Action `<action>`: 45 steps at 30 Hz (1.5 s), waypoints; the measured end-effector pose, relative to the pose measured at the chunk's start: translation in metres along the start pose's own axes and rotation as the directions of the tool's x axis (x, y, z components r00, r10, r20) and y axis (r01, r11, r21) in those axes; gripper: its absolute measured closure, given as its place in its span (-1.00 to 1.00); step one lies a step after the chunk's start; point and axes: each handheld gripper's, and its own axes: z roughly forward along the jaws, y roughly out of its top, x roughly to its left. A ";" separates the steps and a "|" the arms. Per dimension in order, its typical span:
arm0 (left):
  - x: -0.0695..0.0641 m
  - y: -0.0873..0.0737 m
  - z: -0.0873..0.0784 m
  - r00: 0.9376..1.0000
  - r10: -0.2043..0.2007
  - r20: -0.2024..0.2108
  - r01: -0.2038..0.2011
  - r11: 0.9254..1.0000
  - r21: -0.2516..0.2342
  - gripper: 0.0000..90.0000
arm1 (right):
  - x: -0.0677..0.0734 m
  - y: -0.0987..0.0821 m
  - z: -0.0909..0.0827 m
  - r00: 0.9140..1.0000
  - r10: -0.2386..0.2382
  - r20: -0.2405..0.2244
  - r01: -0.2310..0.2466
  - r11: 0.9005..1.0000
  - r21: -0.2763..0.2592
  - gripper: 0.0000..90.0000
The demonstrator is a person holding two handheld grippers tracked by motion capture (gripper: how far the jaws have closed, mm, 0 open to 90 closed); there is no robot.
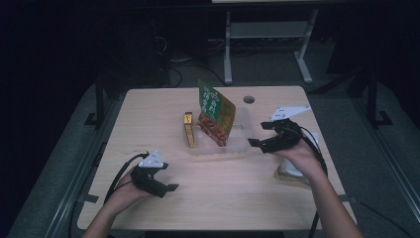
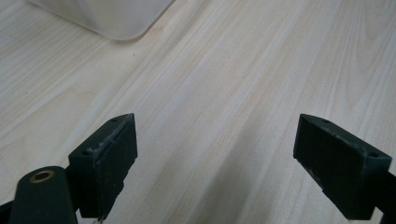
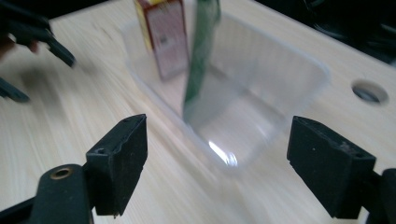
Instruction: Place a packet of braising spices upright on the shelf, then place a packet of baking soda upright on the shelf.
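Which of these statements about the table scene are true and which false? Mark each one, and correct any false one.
1. The green packet stands inside the clear tray. True.
2. The right tool grips the green packet. False: its jaws stand open with nothing between them.
3. The left tool is open over bare table. True.
4. The yellow box lies on the floor. False: it sits at the tray's left end.
5. A wrapped packet lies by the right hand. True.

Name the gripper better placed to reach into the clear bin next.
Right. The right gripper is open beside the clear bin, pointing at it. The left gripper sits farther off over bare table.
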 end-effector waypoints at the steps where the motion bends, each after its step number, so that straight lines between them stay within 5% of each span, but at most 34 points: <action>1: 0.000 0.000 0.000 1.000 -0.002 0.001 0.002 1.000 0.002 -0.71 | -0.002 -0.006 -0.003 1.000 0.008 0.009 -0.008 1.000 0.001 -0.53; 7: -0.002 0.000 0.001 1.000 -0.001 0.003 0.001 1.000 -0.004 -0.71 | -0.019 -0.040 -0.017 0.997 0.065 0.046 -0.066 0.997 0.025 -0.38; 16: -0.001 -0.001 0.000 1.000 0.005 0.004 -0.005 1.000 0.008 -0.71 | -0.034 -0.076 -0.029 0.990 0.091 0.106 -0.099 0.992 0.077 -0.08; 27: -0.002 -0.001 -0.001 1.000 -0.001 0.005 0.001 1.000 0.002 -0.71 | -0.048 -0.101 -0.037 0.987 0.082 0.141 -0.104 0.982 0.157 0.97; 37: -0.003 -0.001 0.000 1.000 0.010 0.014 -0.010 1.000 0.009 -0.71 | -0.062 -0.120 -0.042 0.981 0.098 0.168 -0.135 0.965 0.225 1.00; 42: -0.004 -0.001 0.001 1.000 0.011 0.019 -0.011 1.000 0.015 -0.71 | -0.065 -0.128 -0.039 0.984 0.098 0.151 -0.139 0.948 0.285 1.00; 45: -0.004 -0.002 0.002 1.000 0.019 0.022 -0.019 1.000 0.024 -0.71 | -0.065 -0.129 -0.039 0.988 0.113 0.109 -0.140 0.947 0.290 1.00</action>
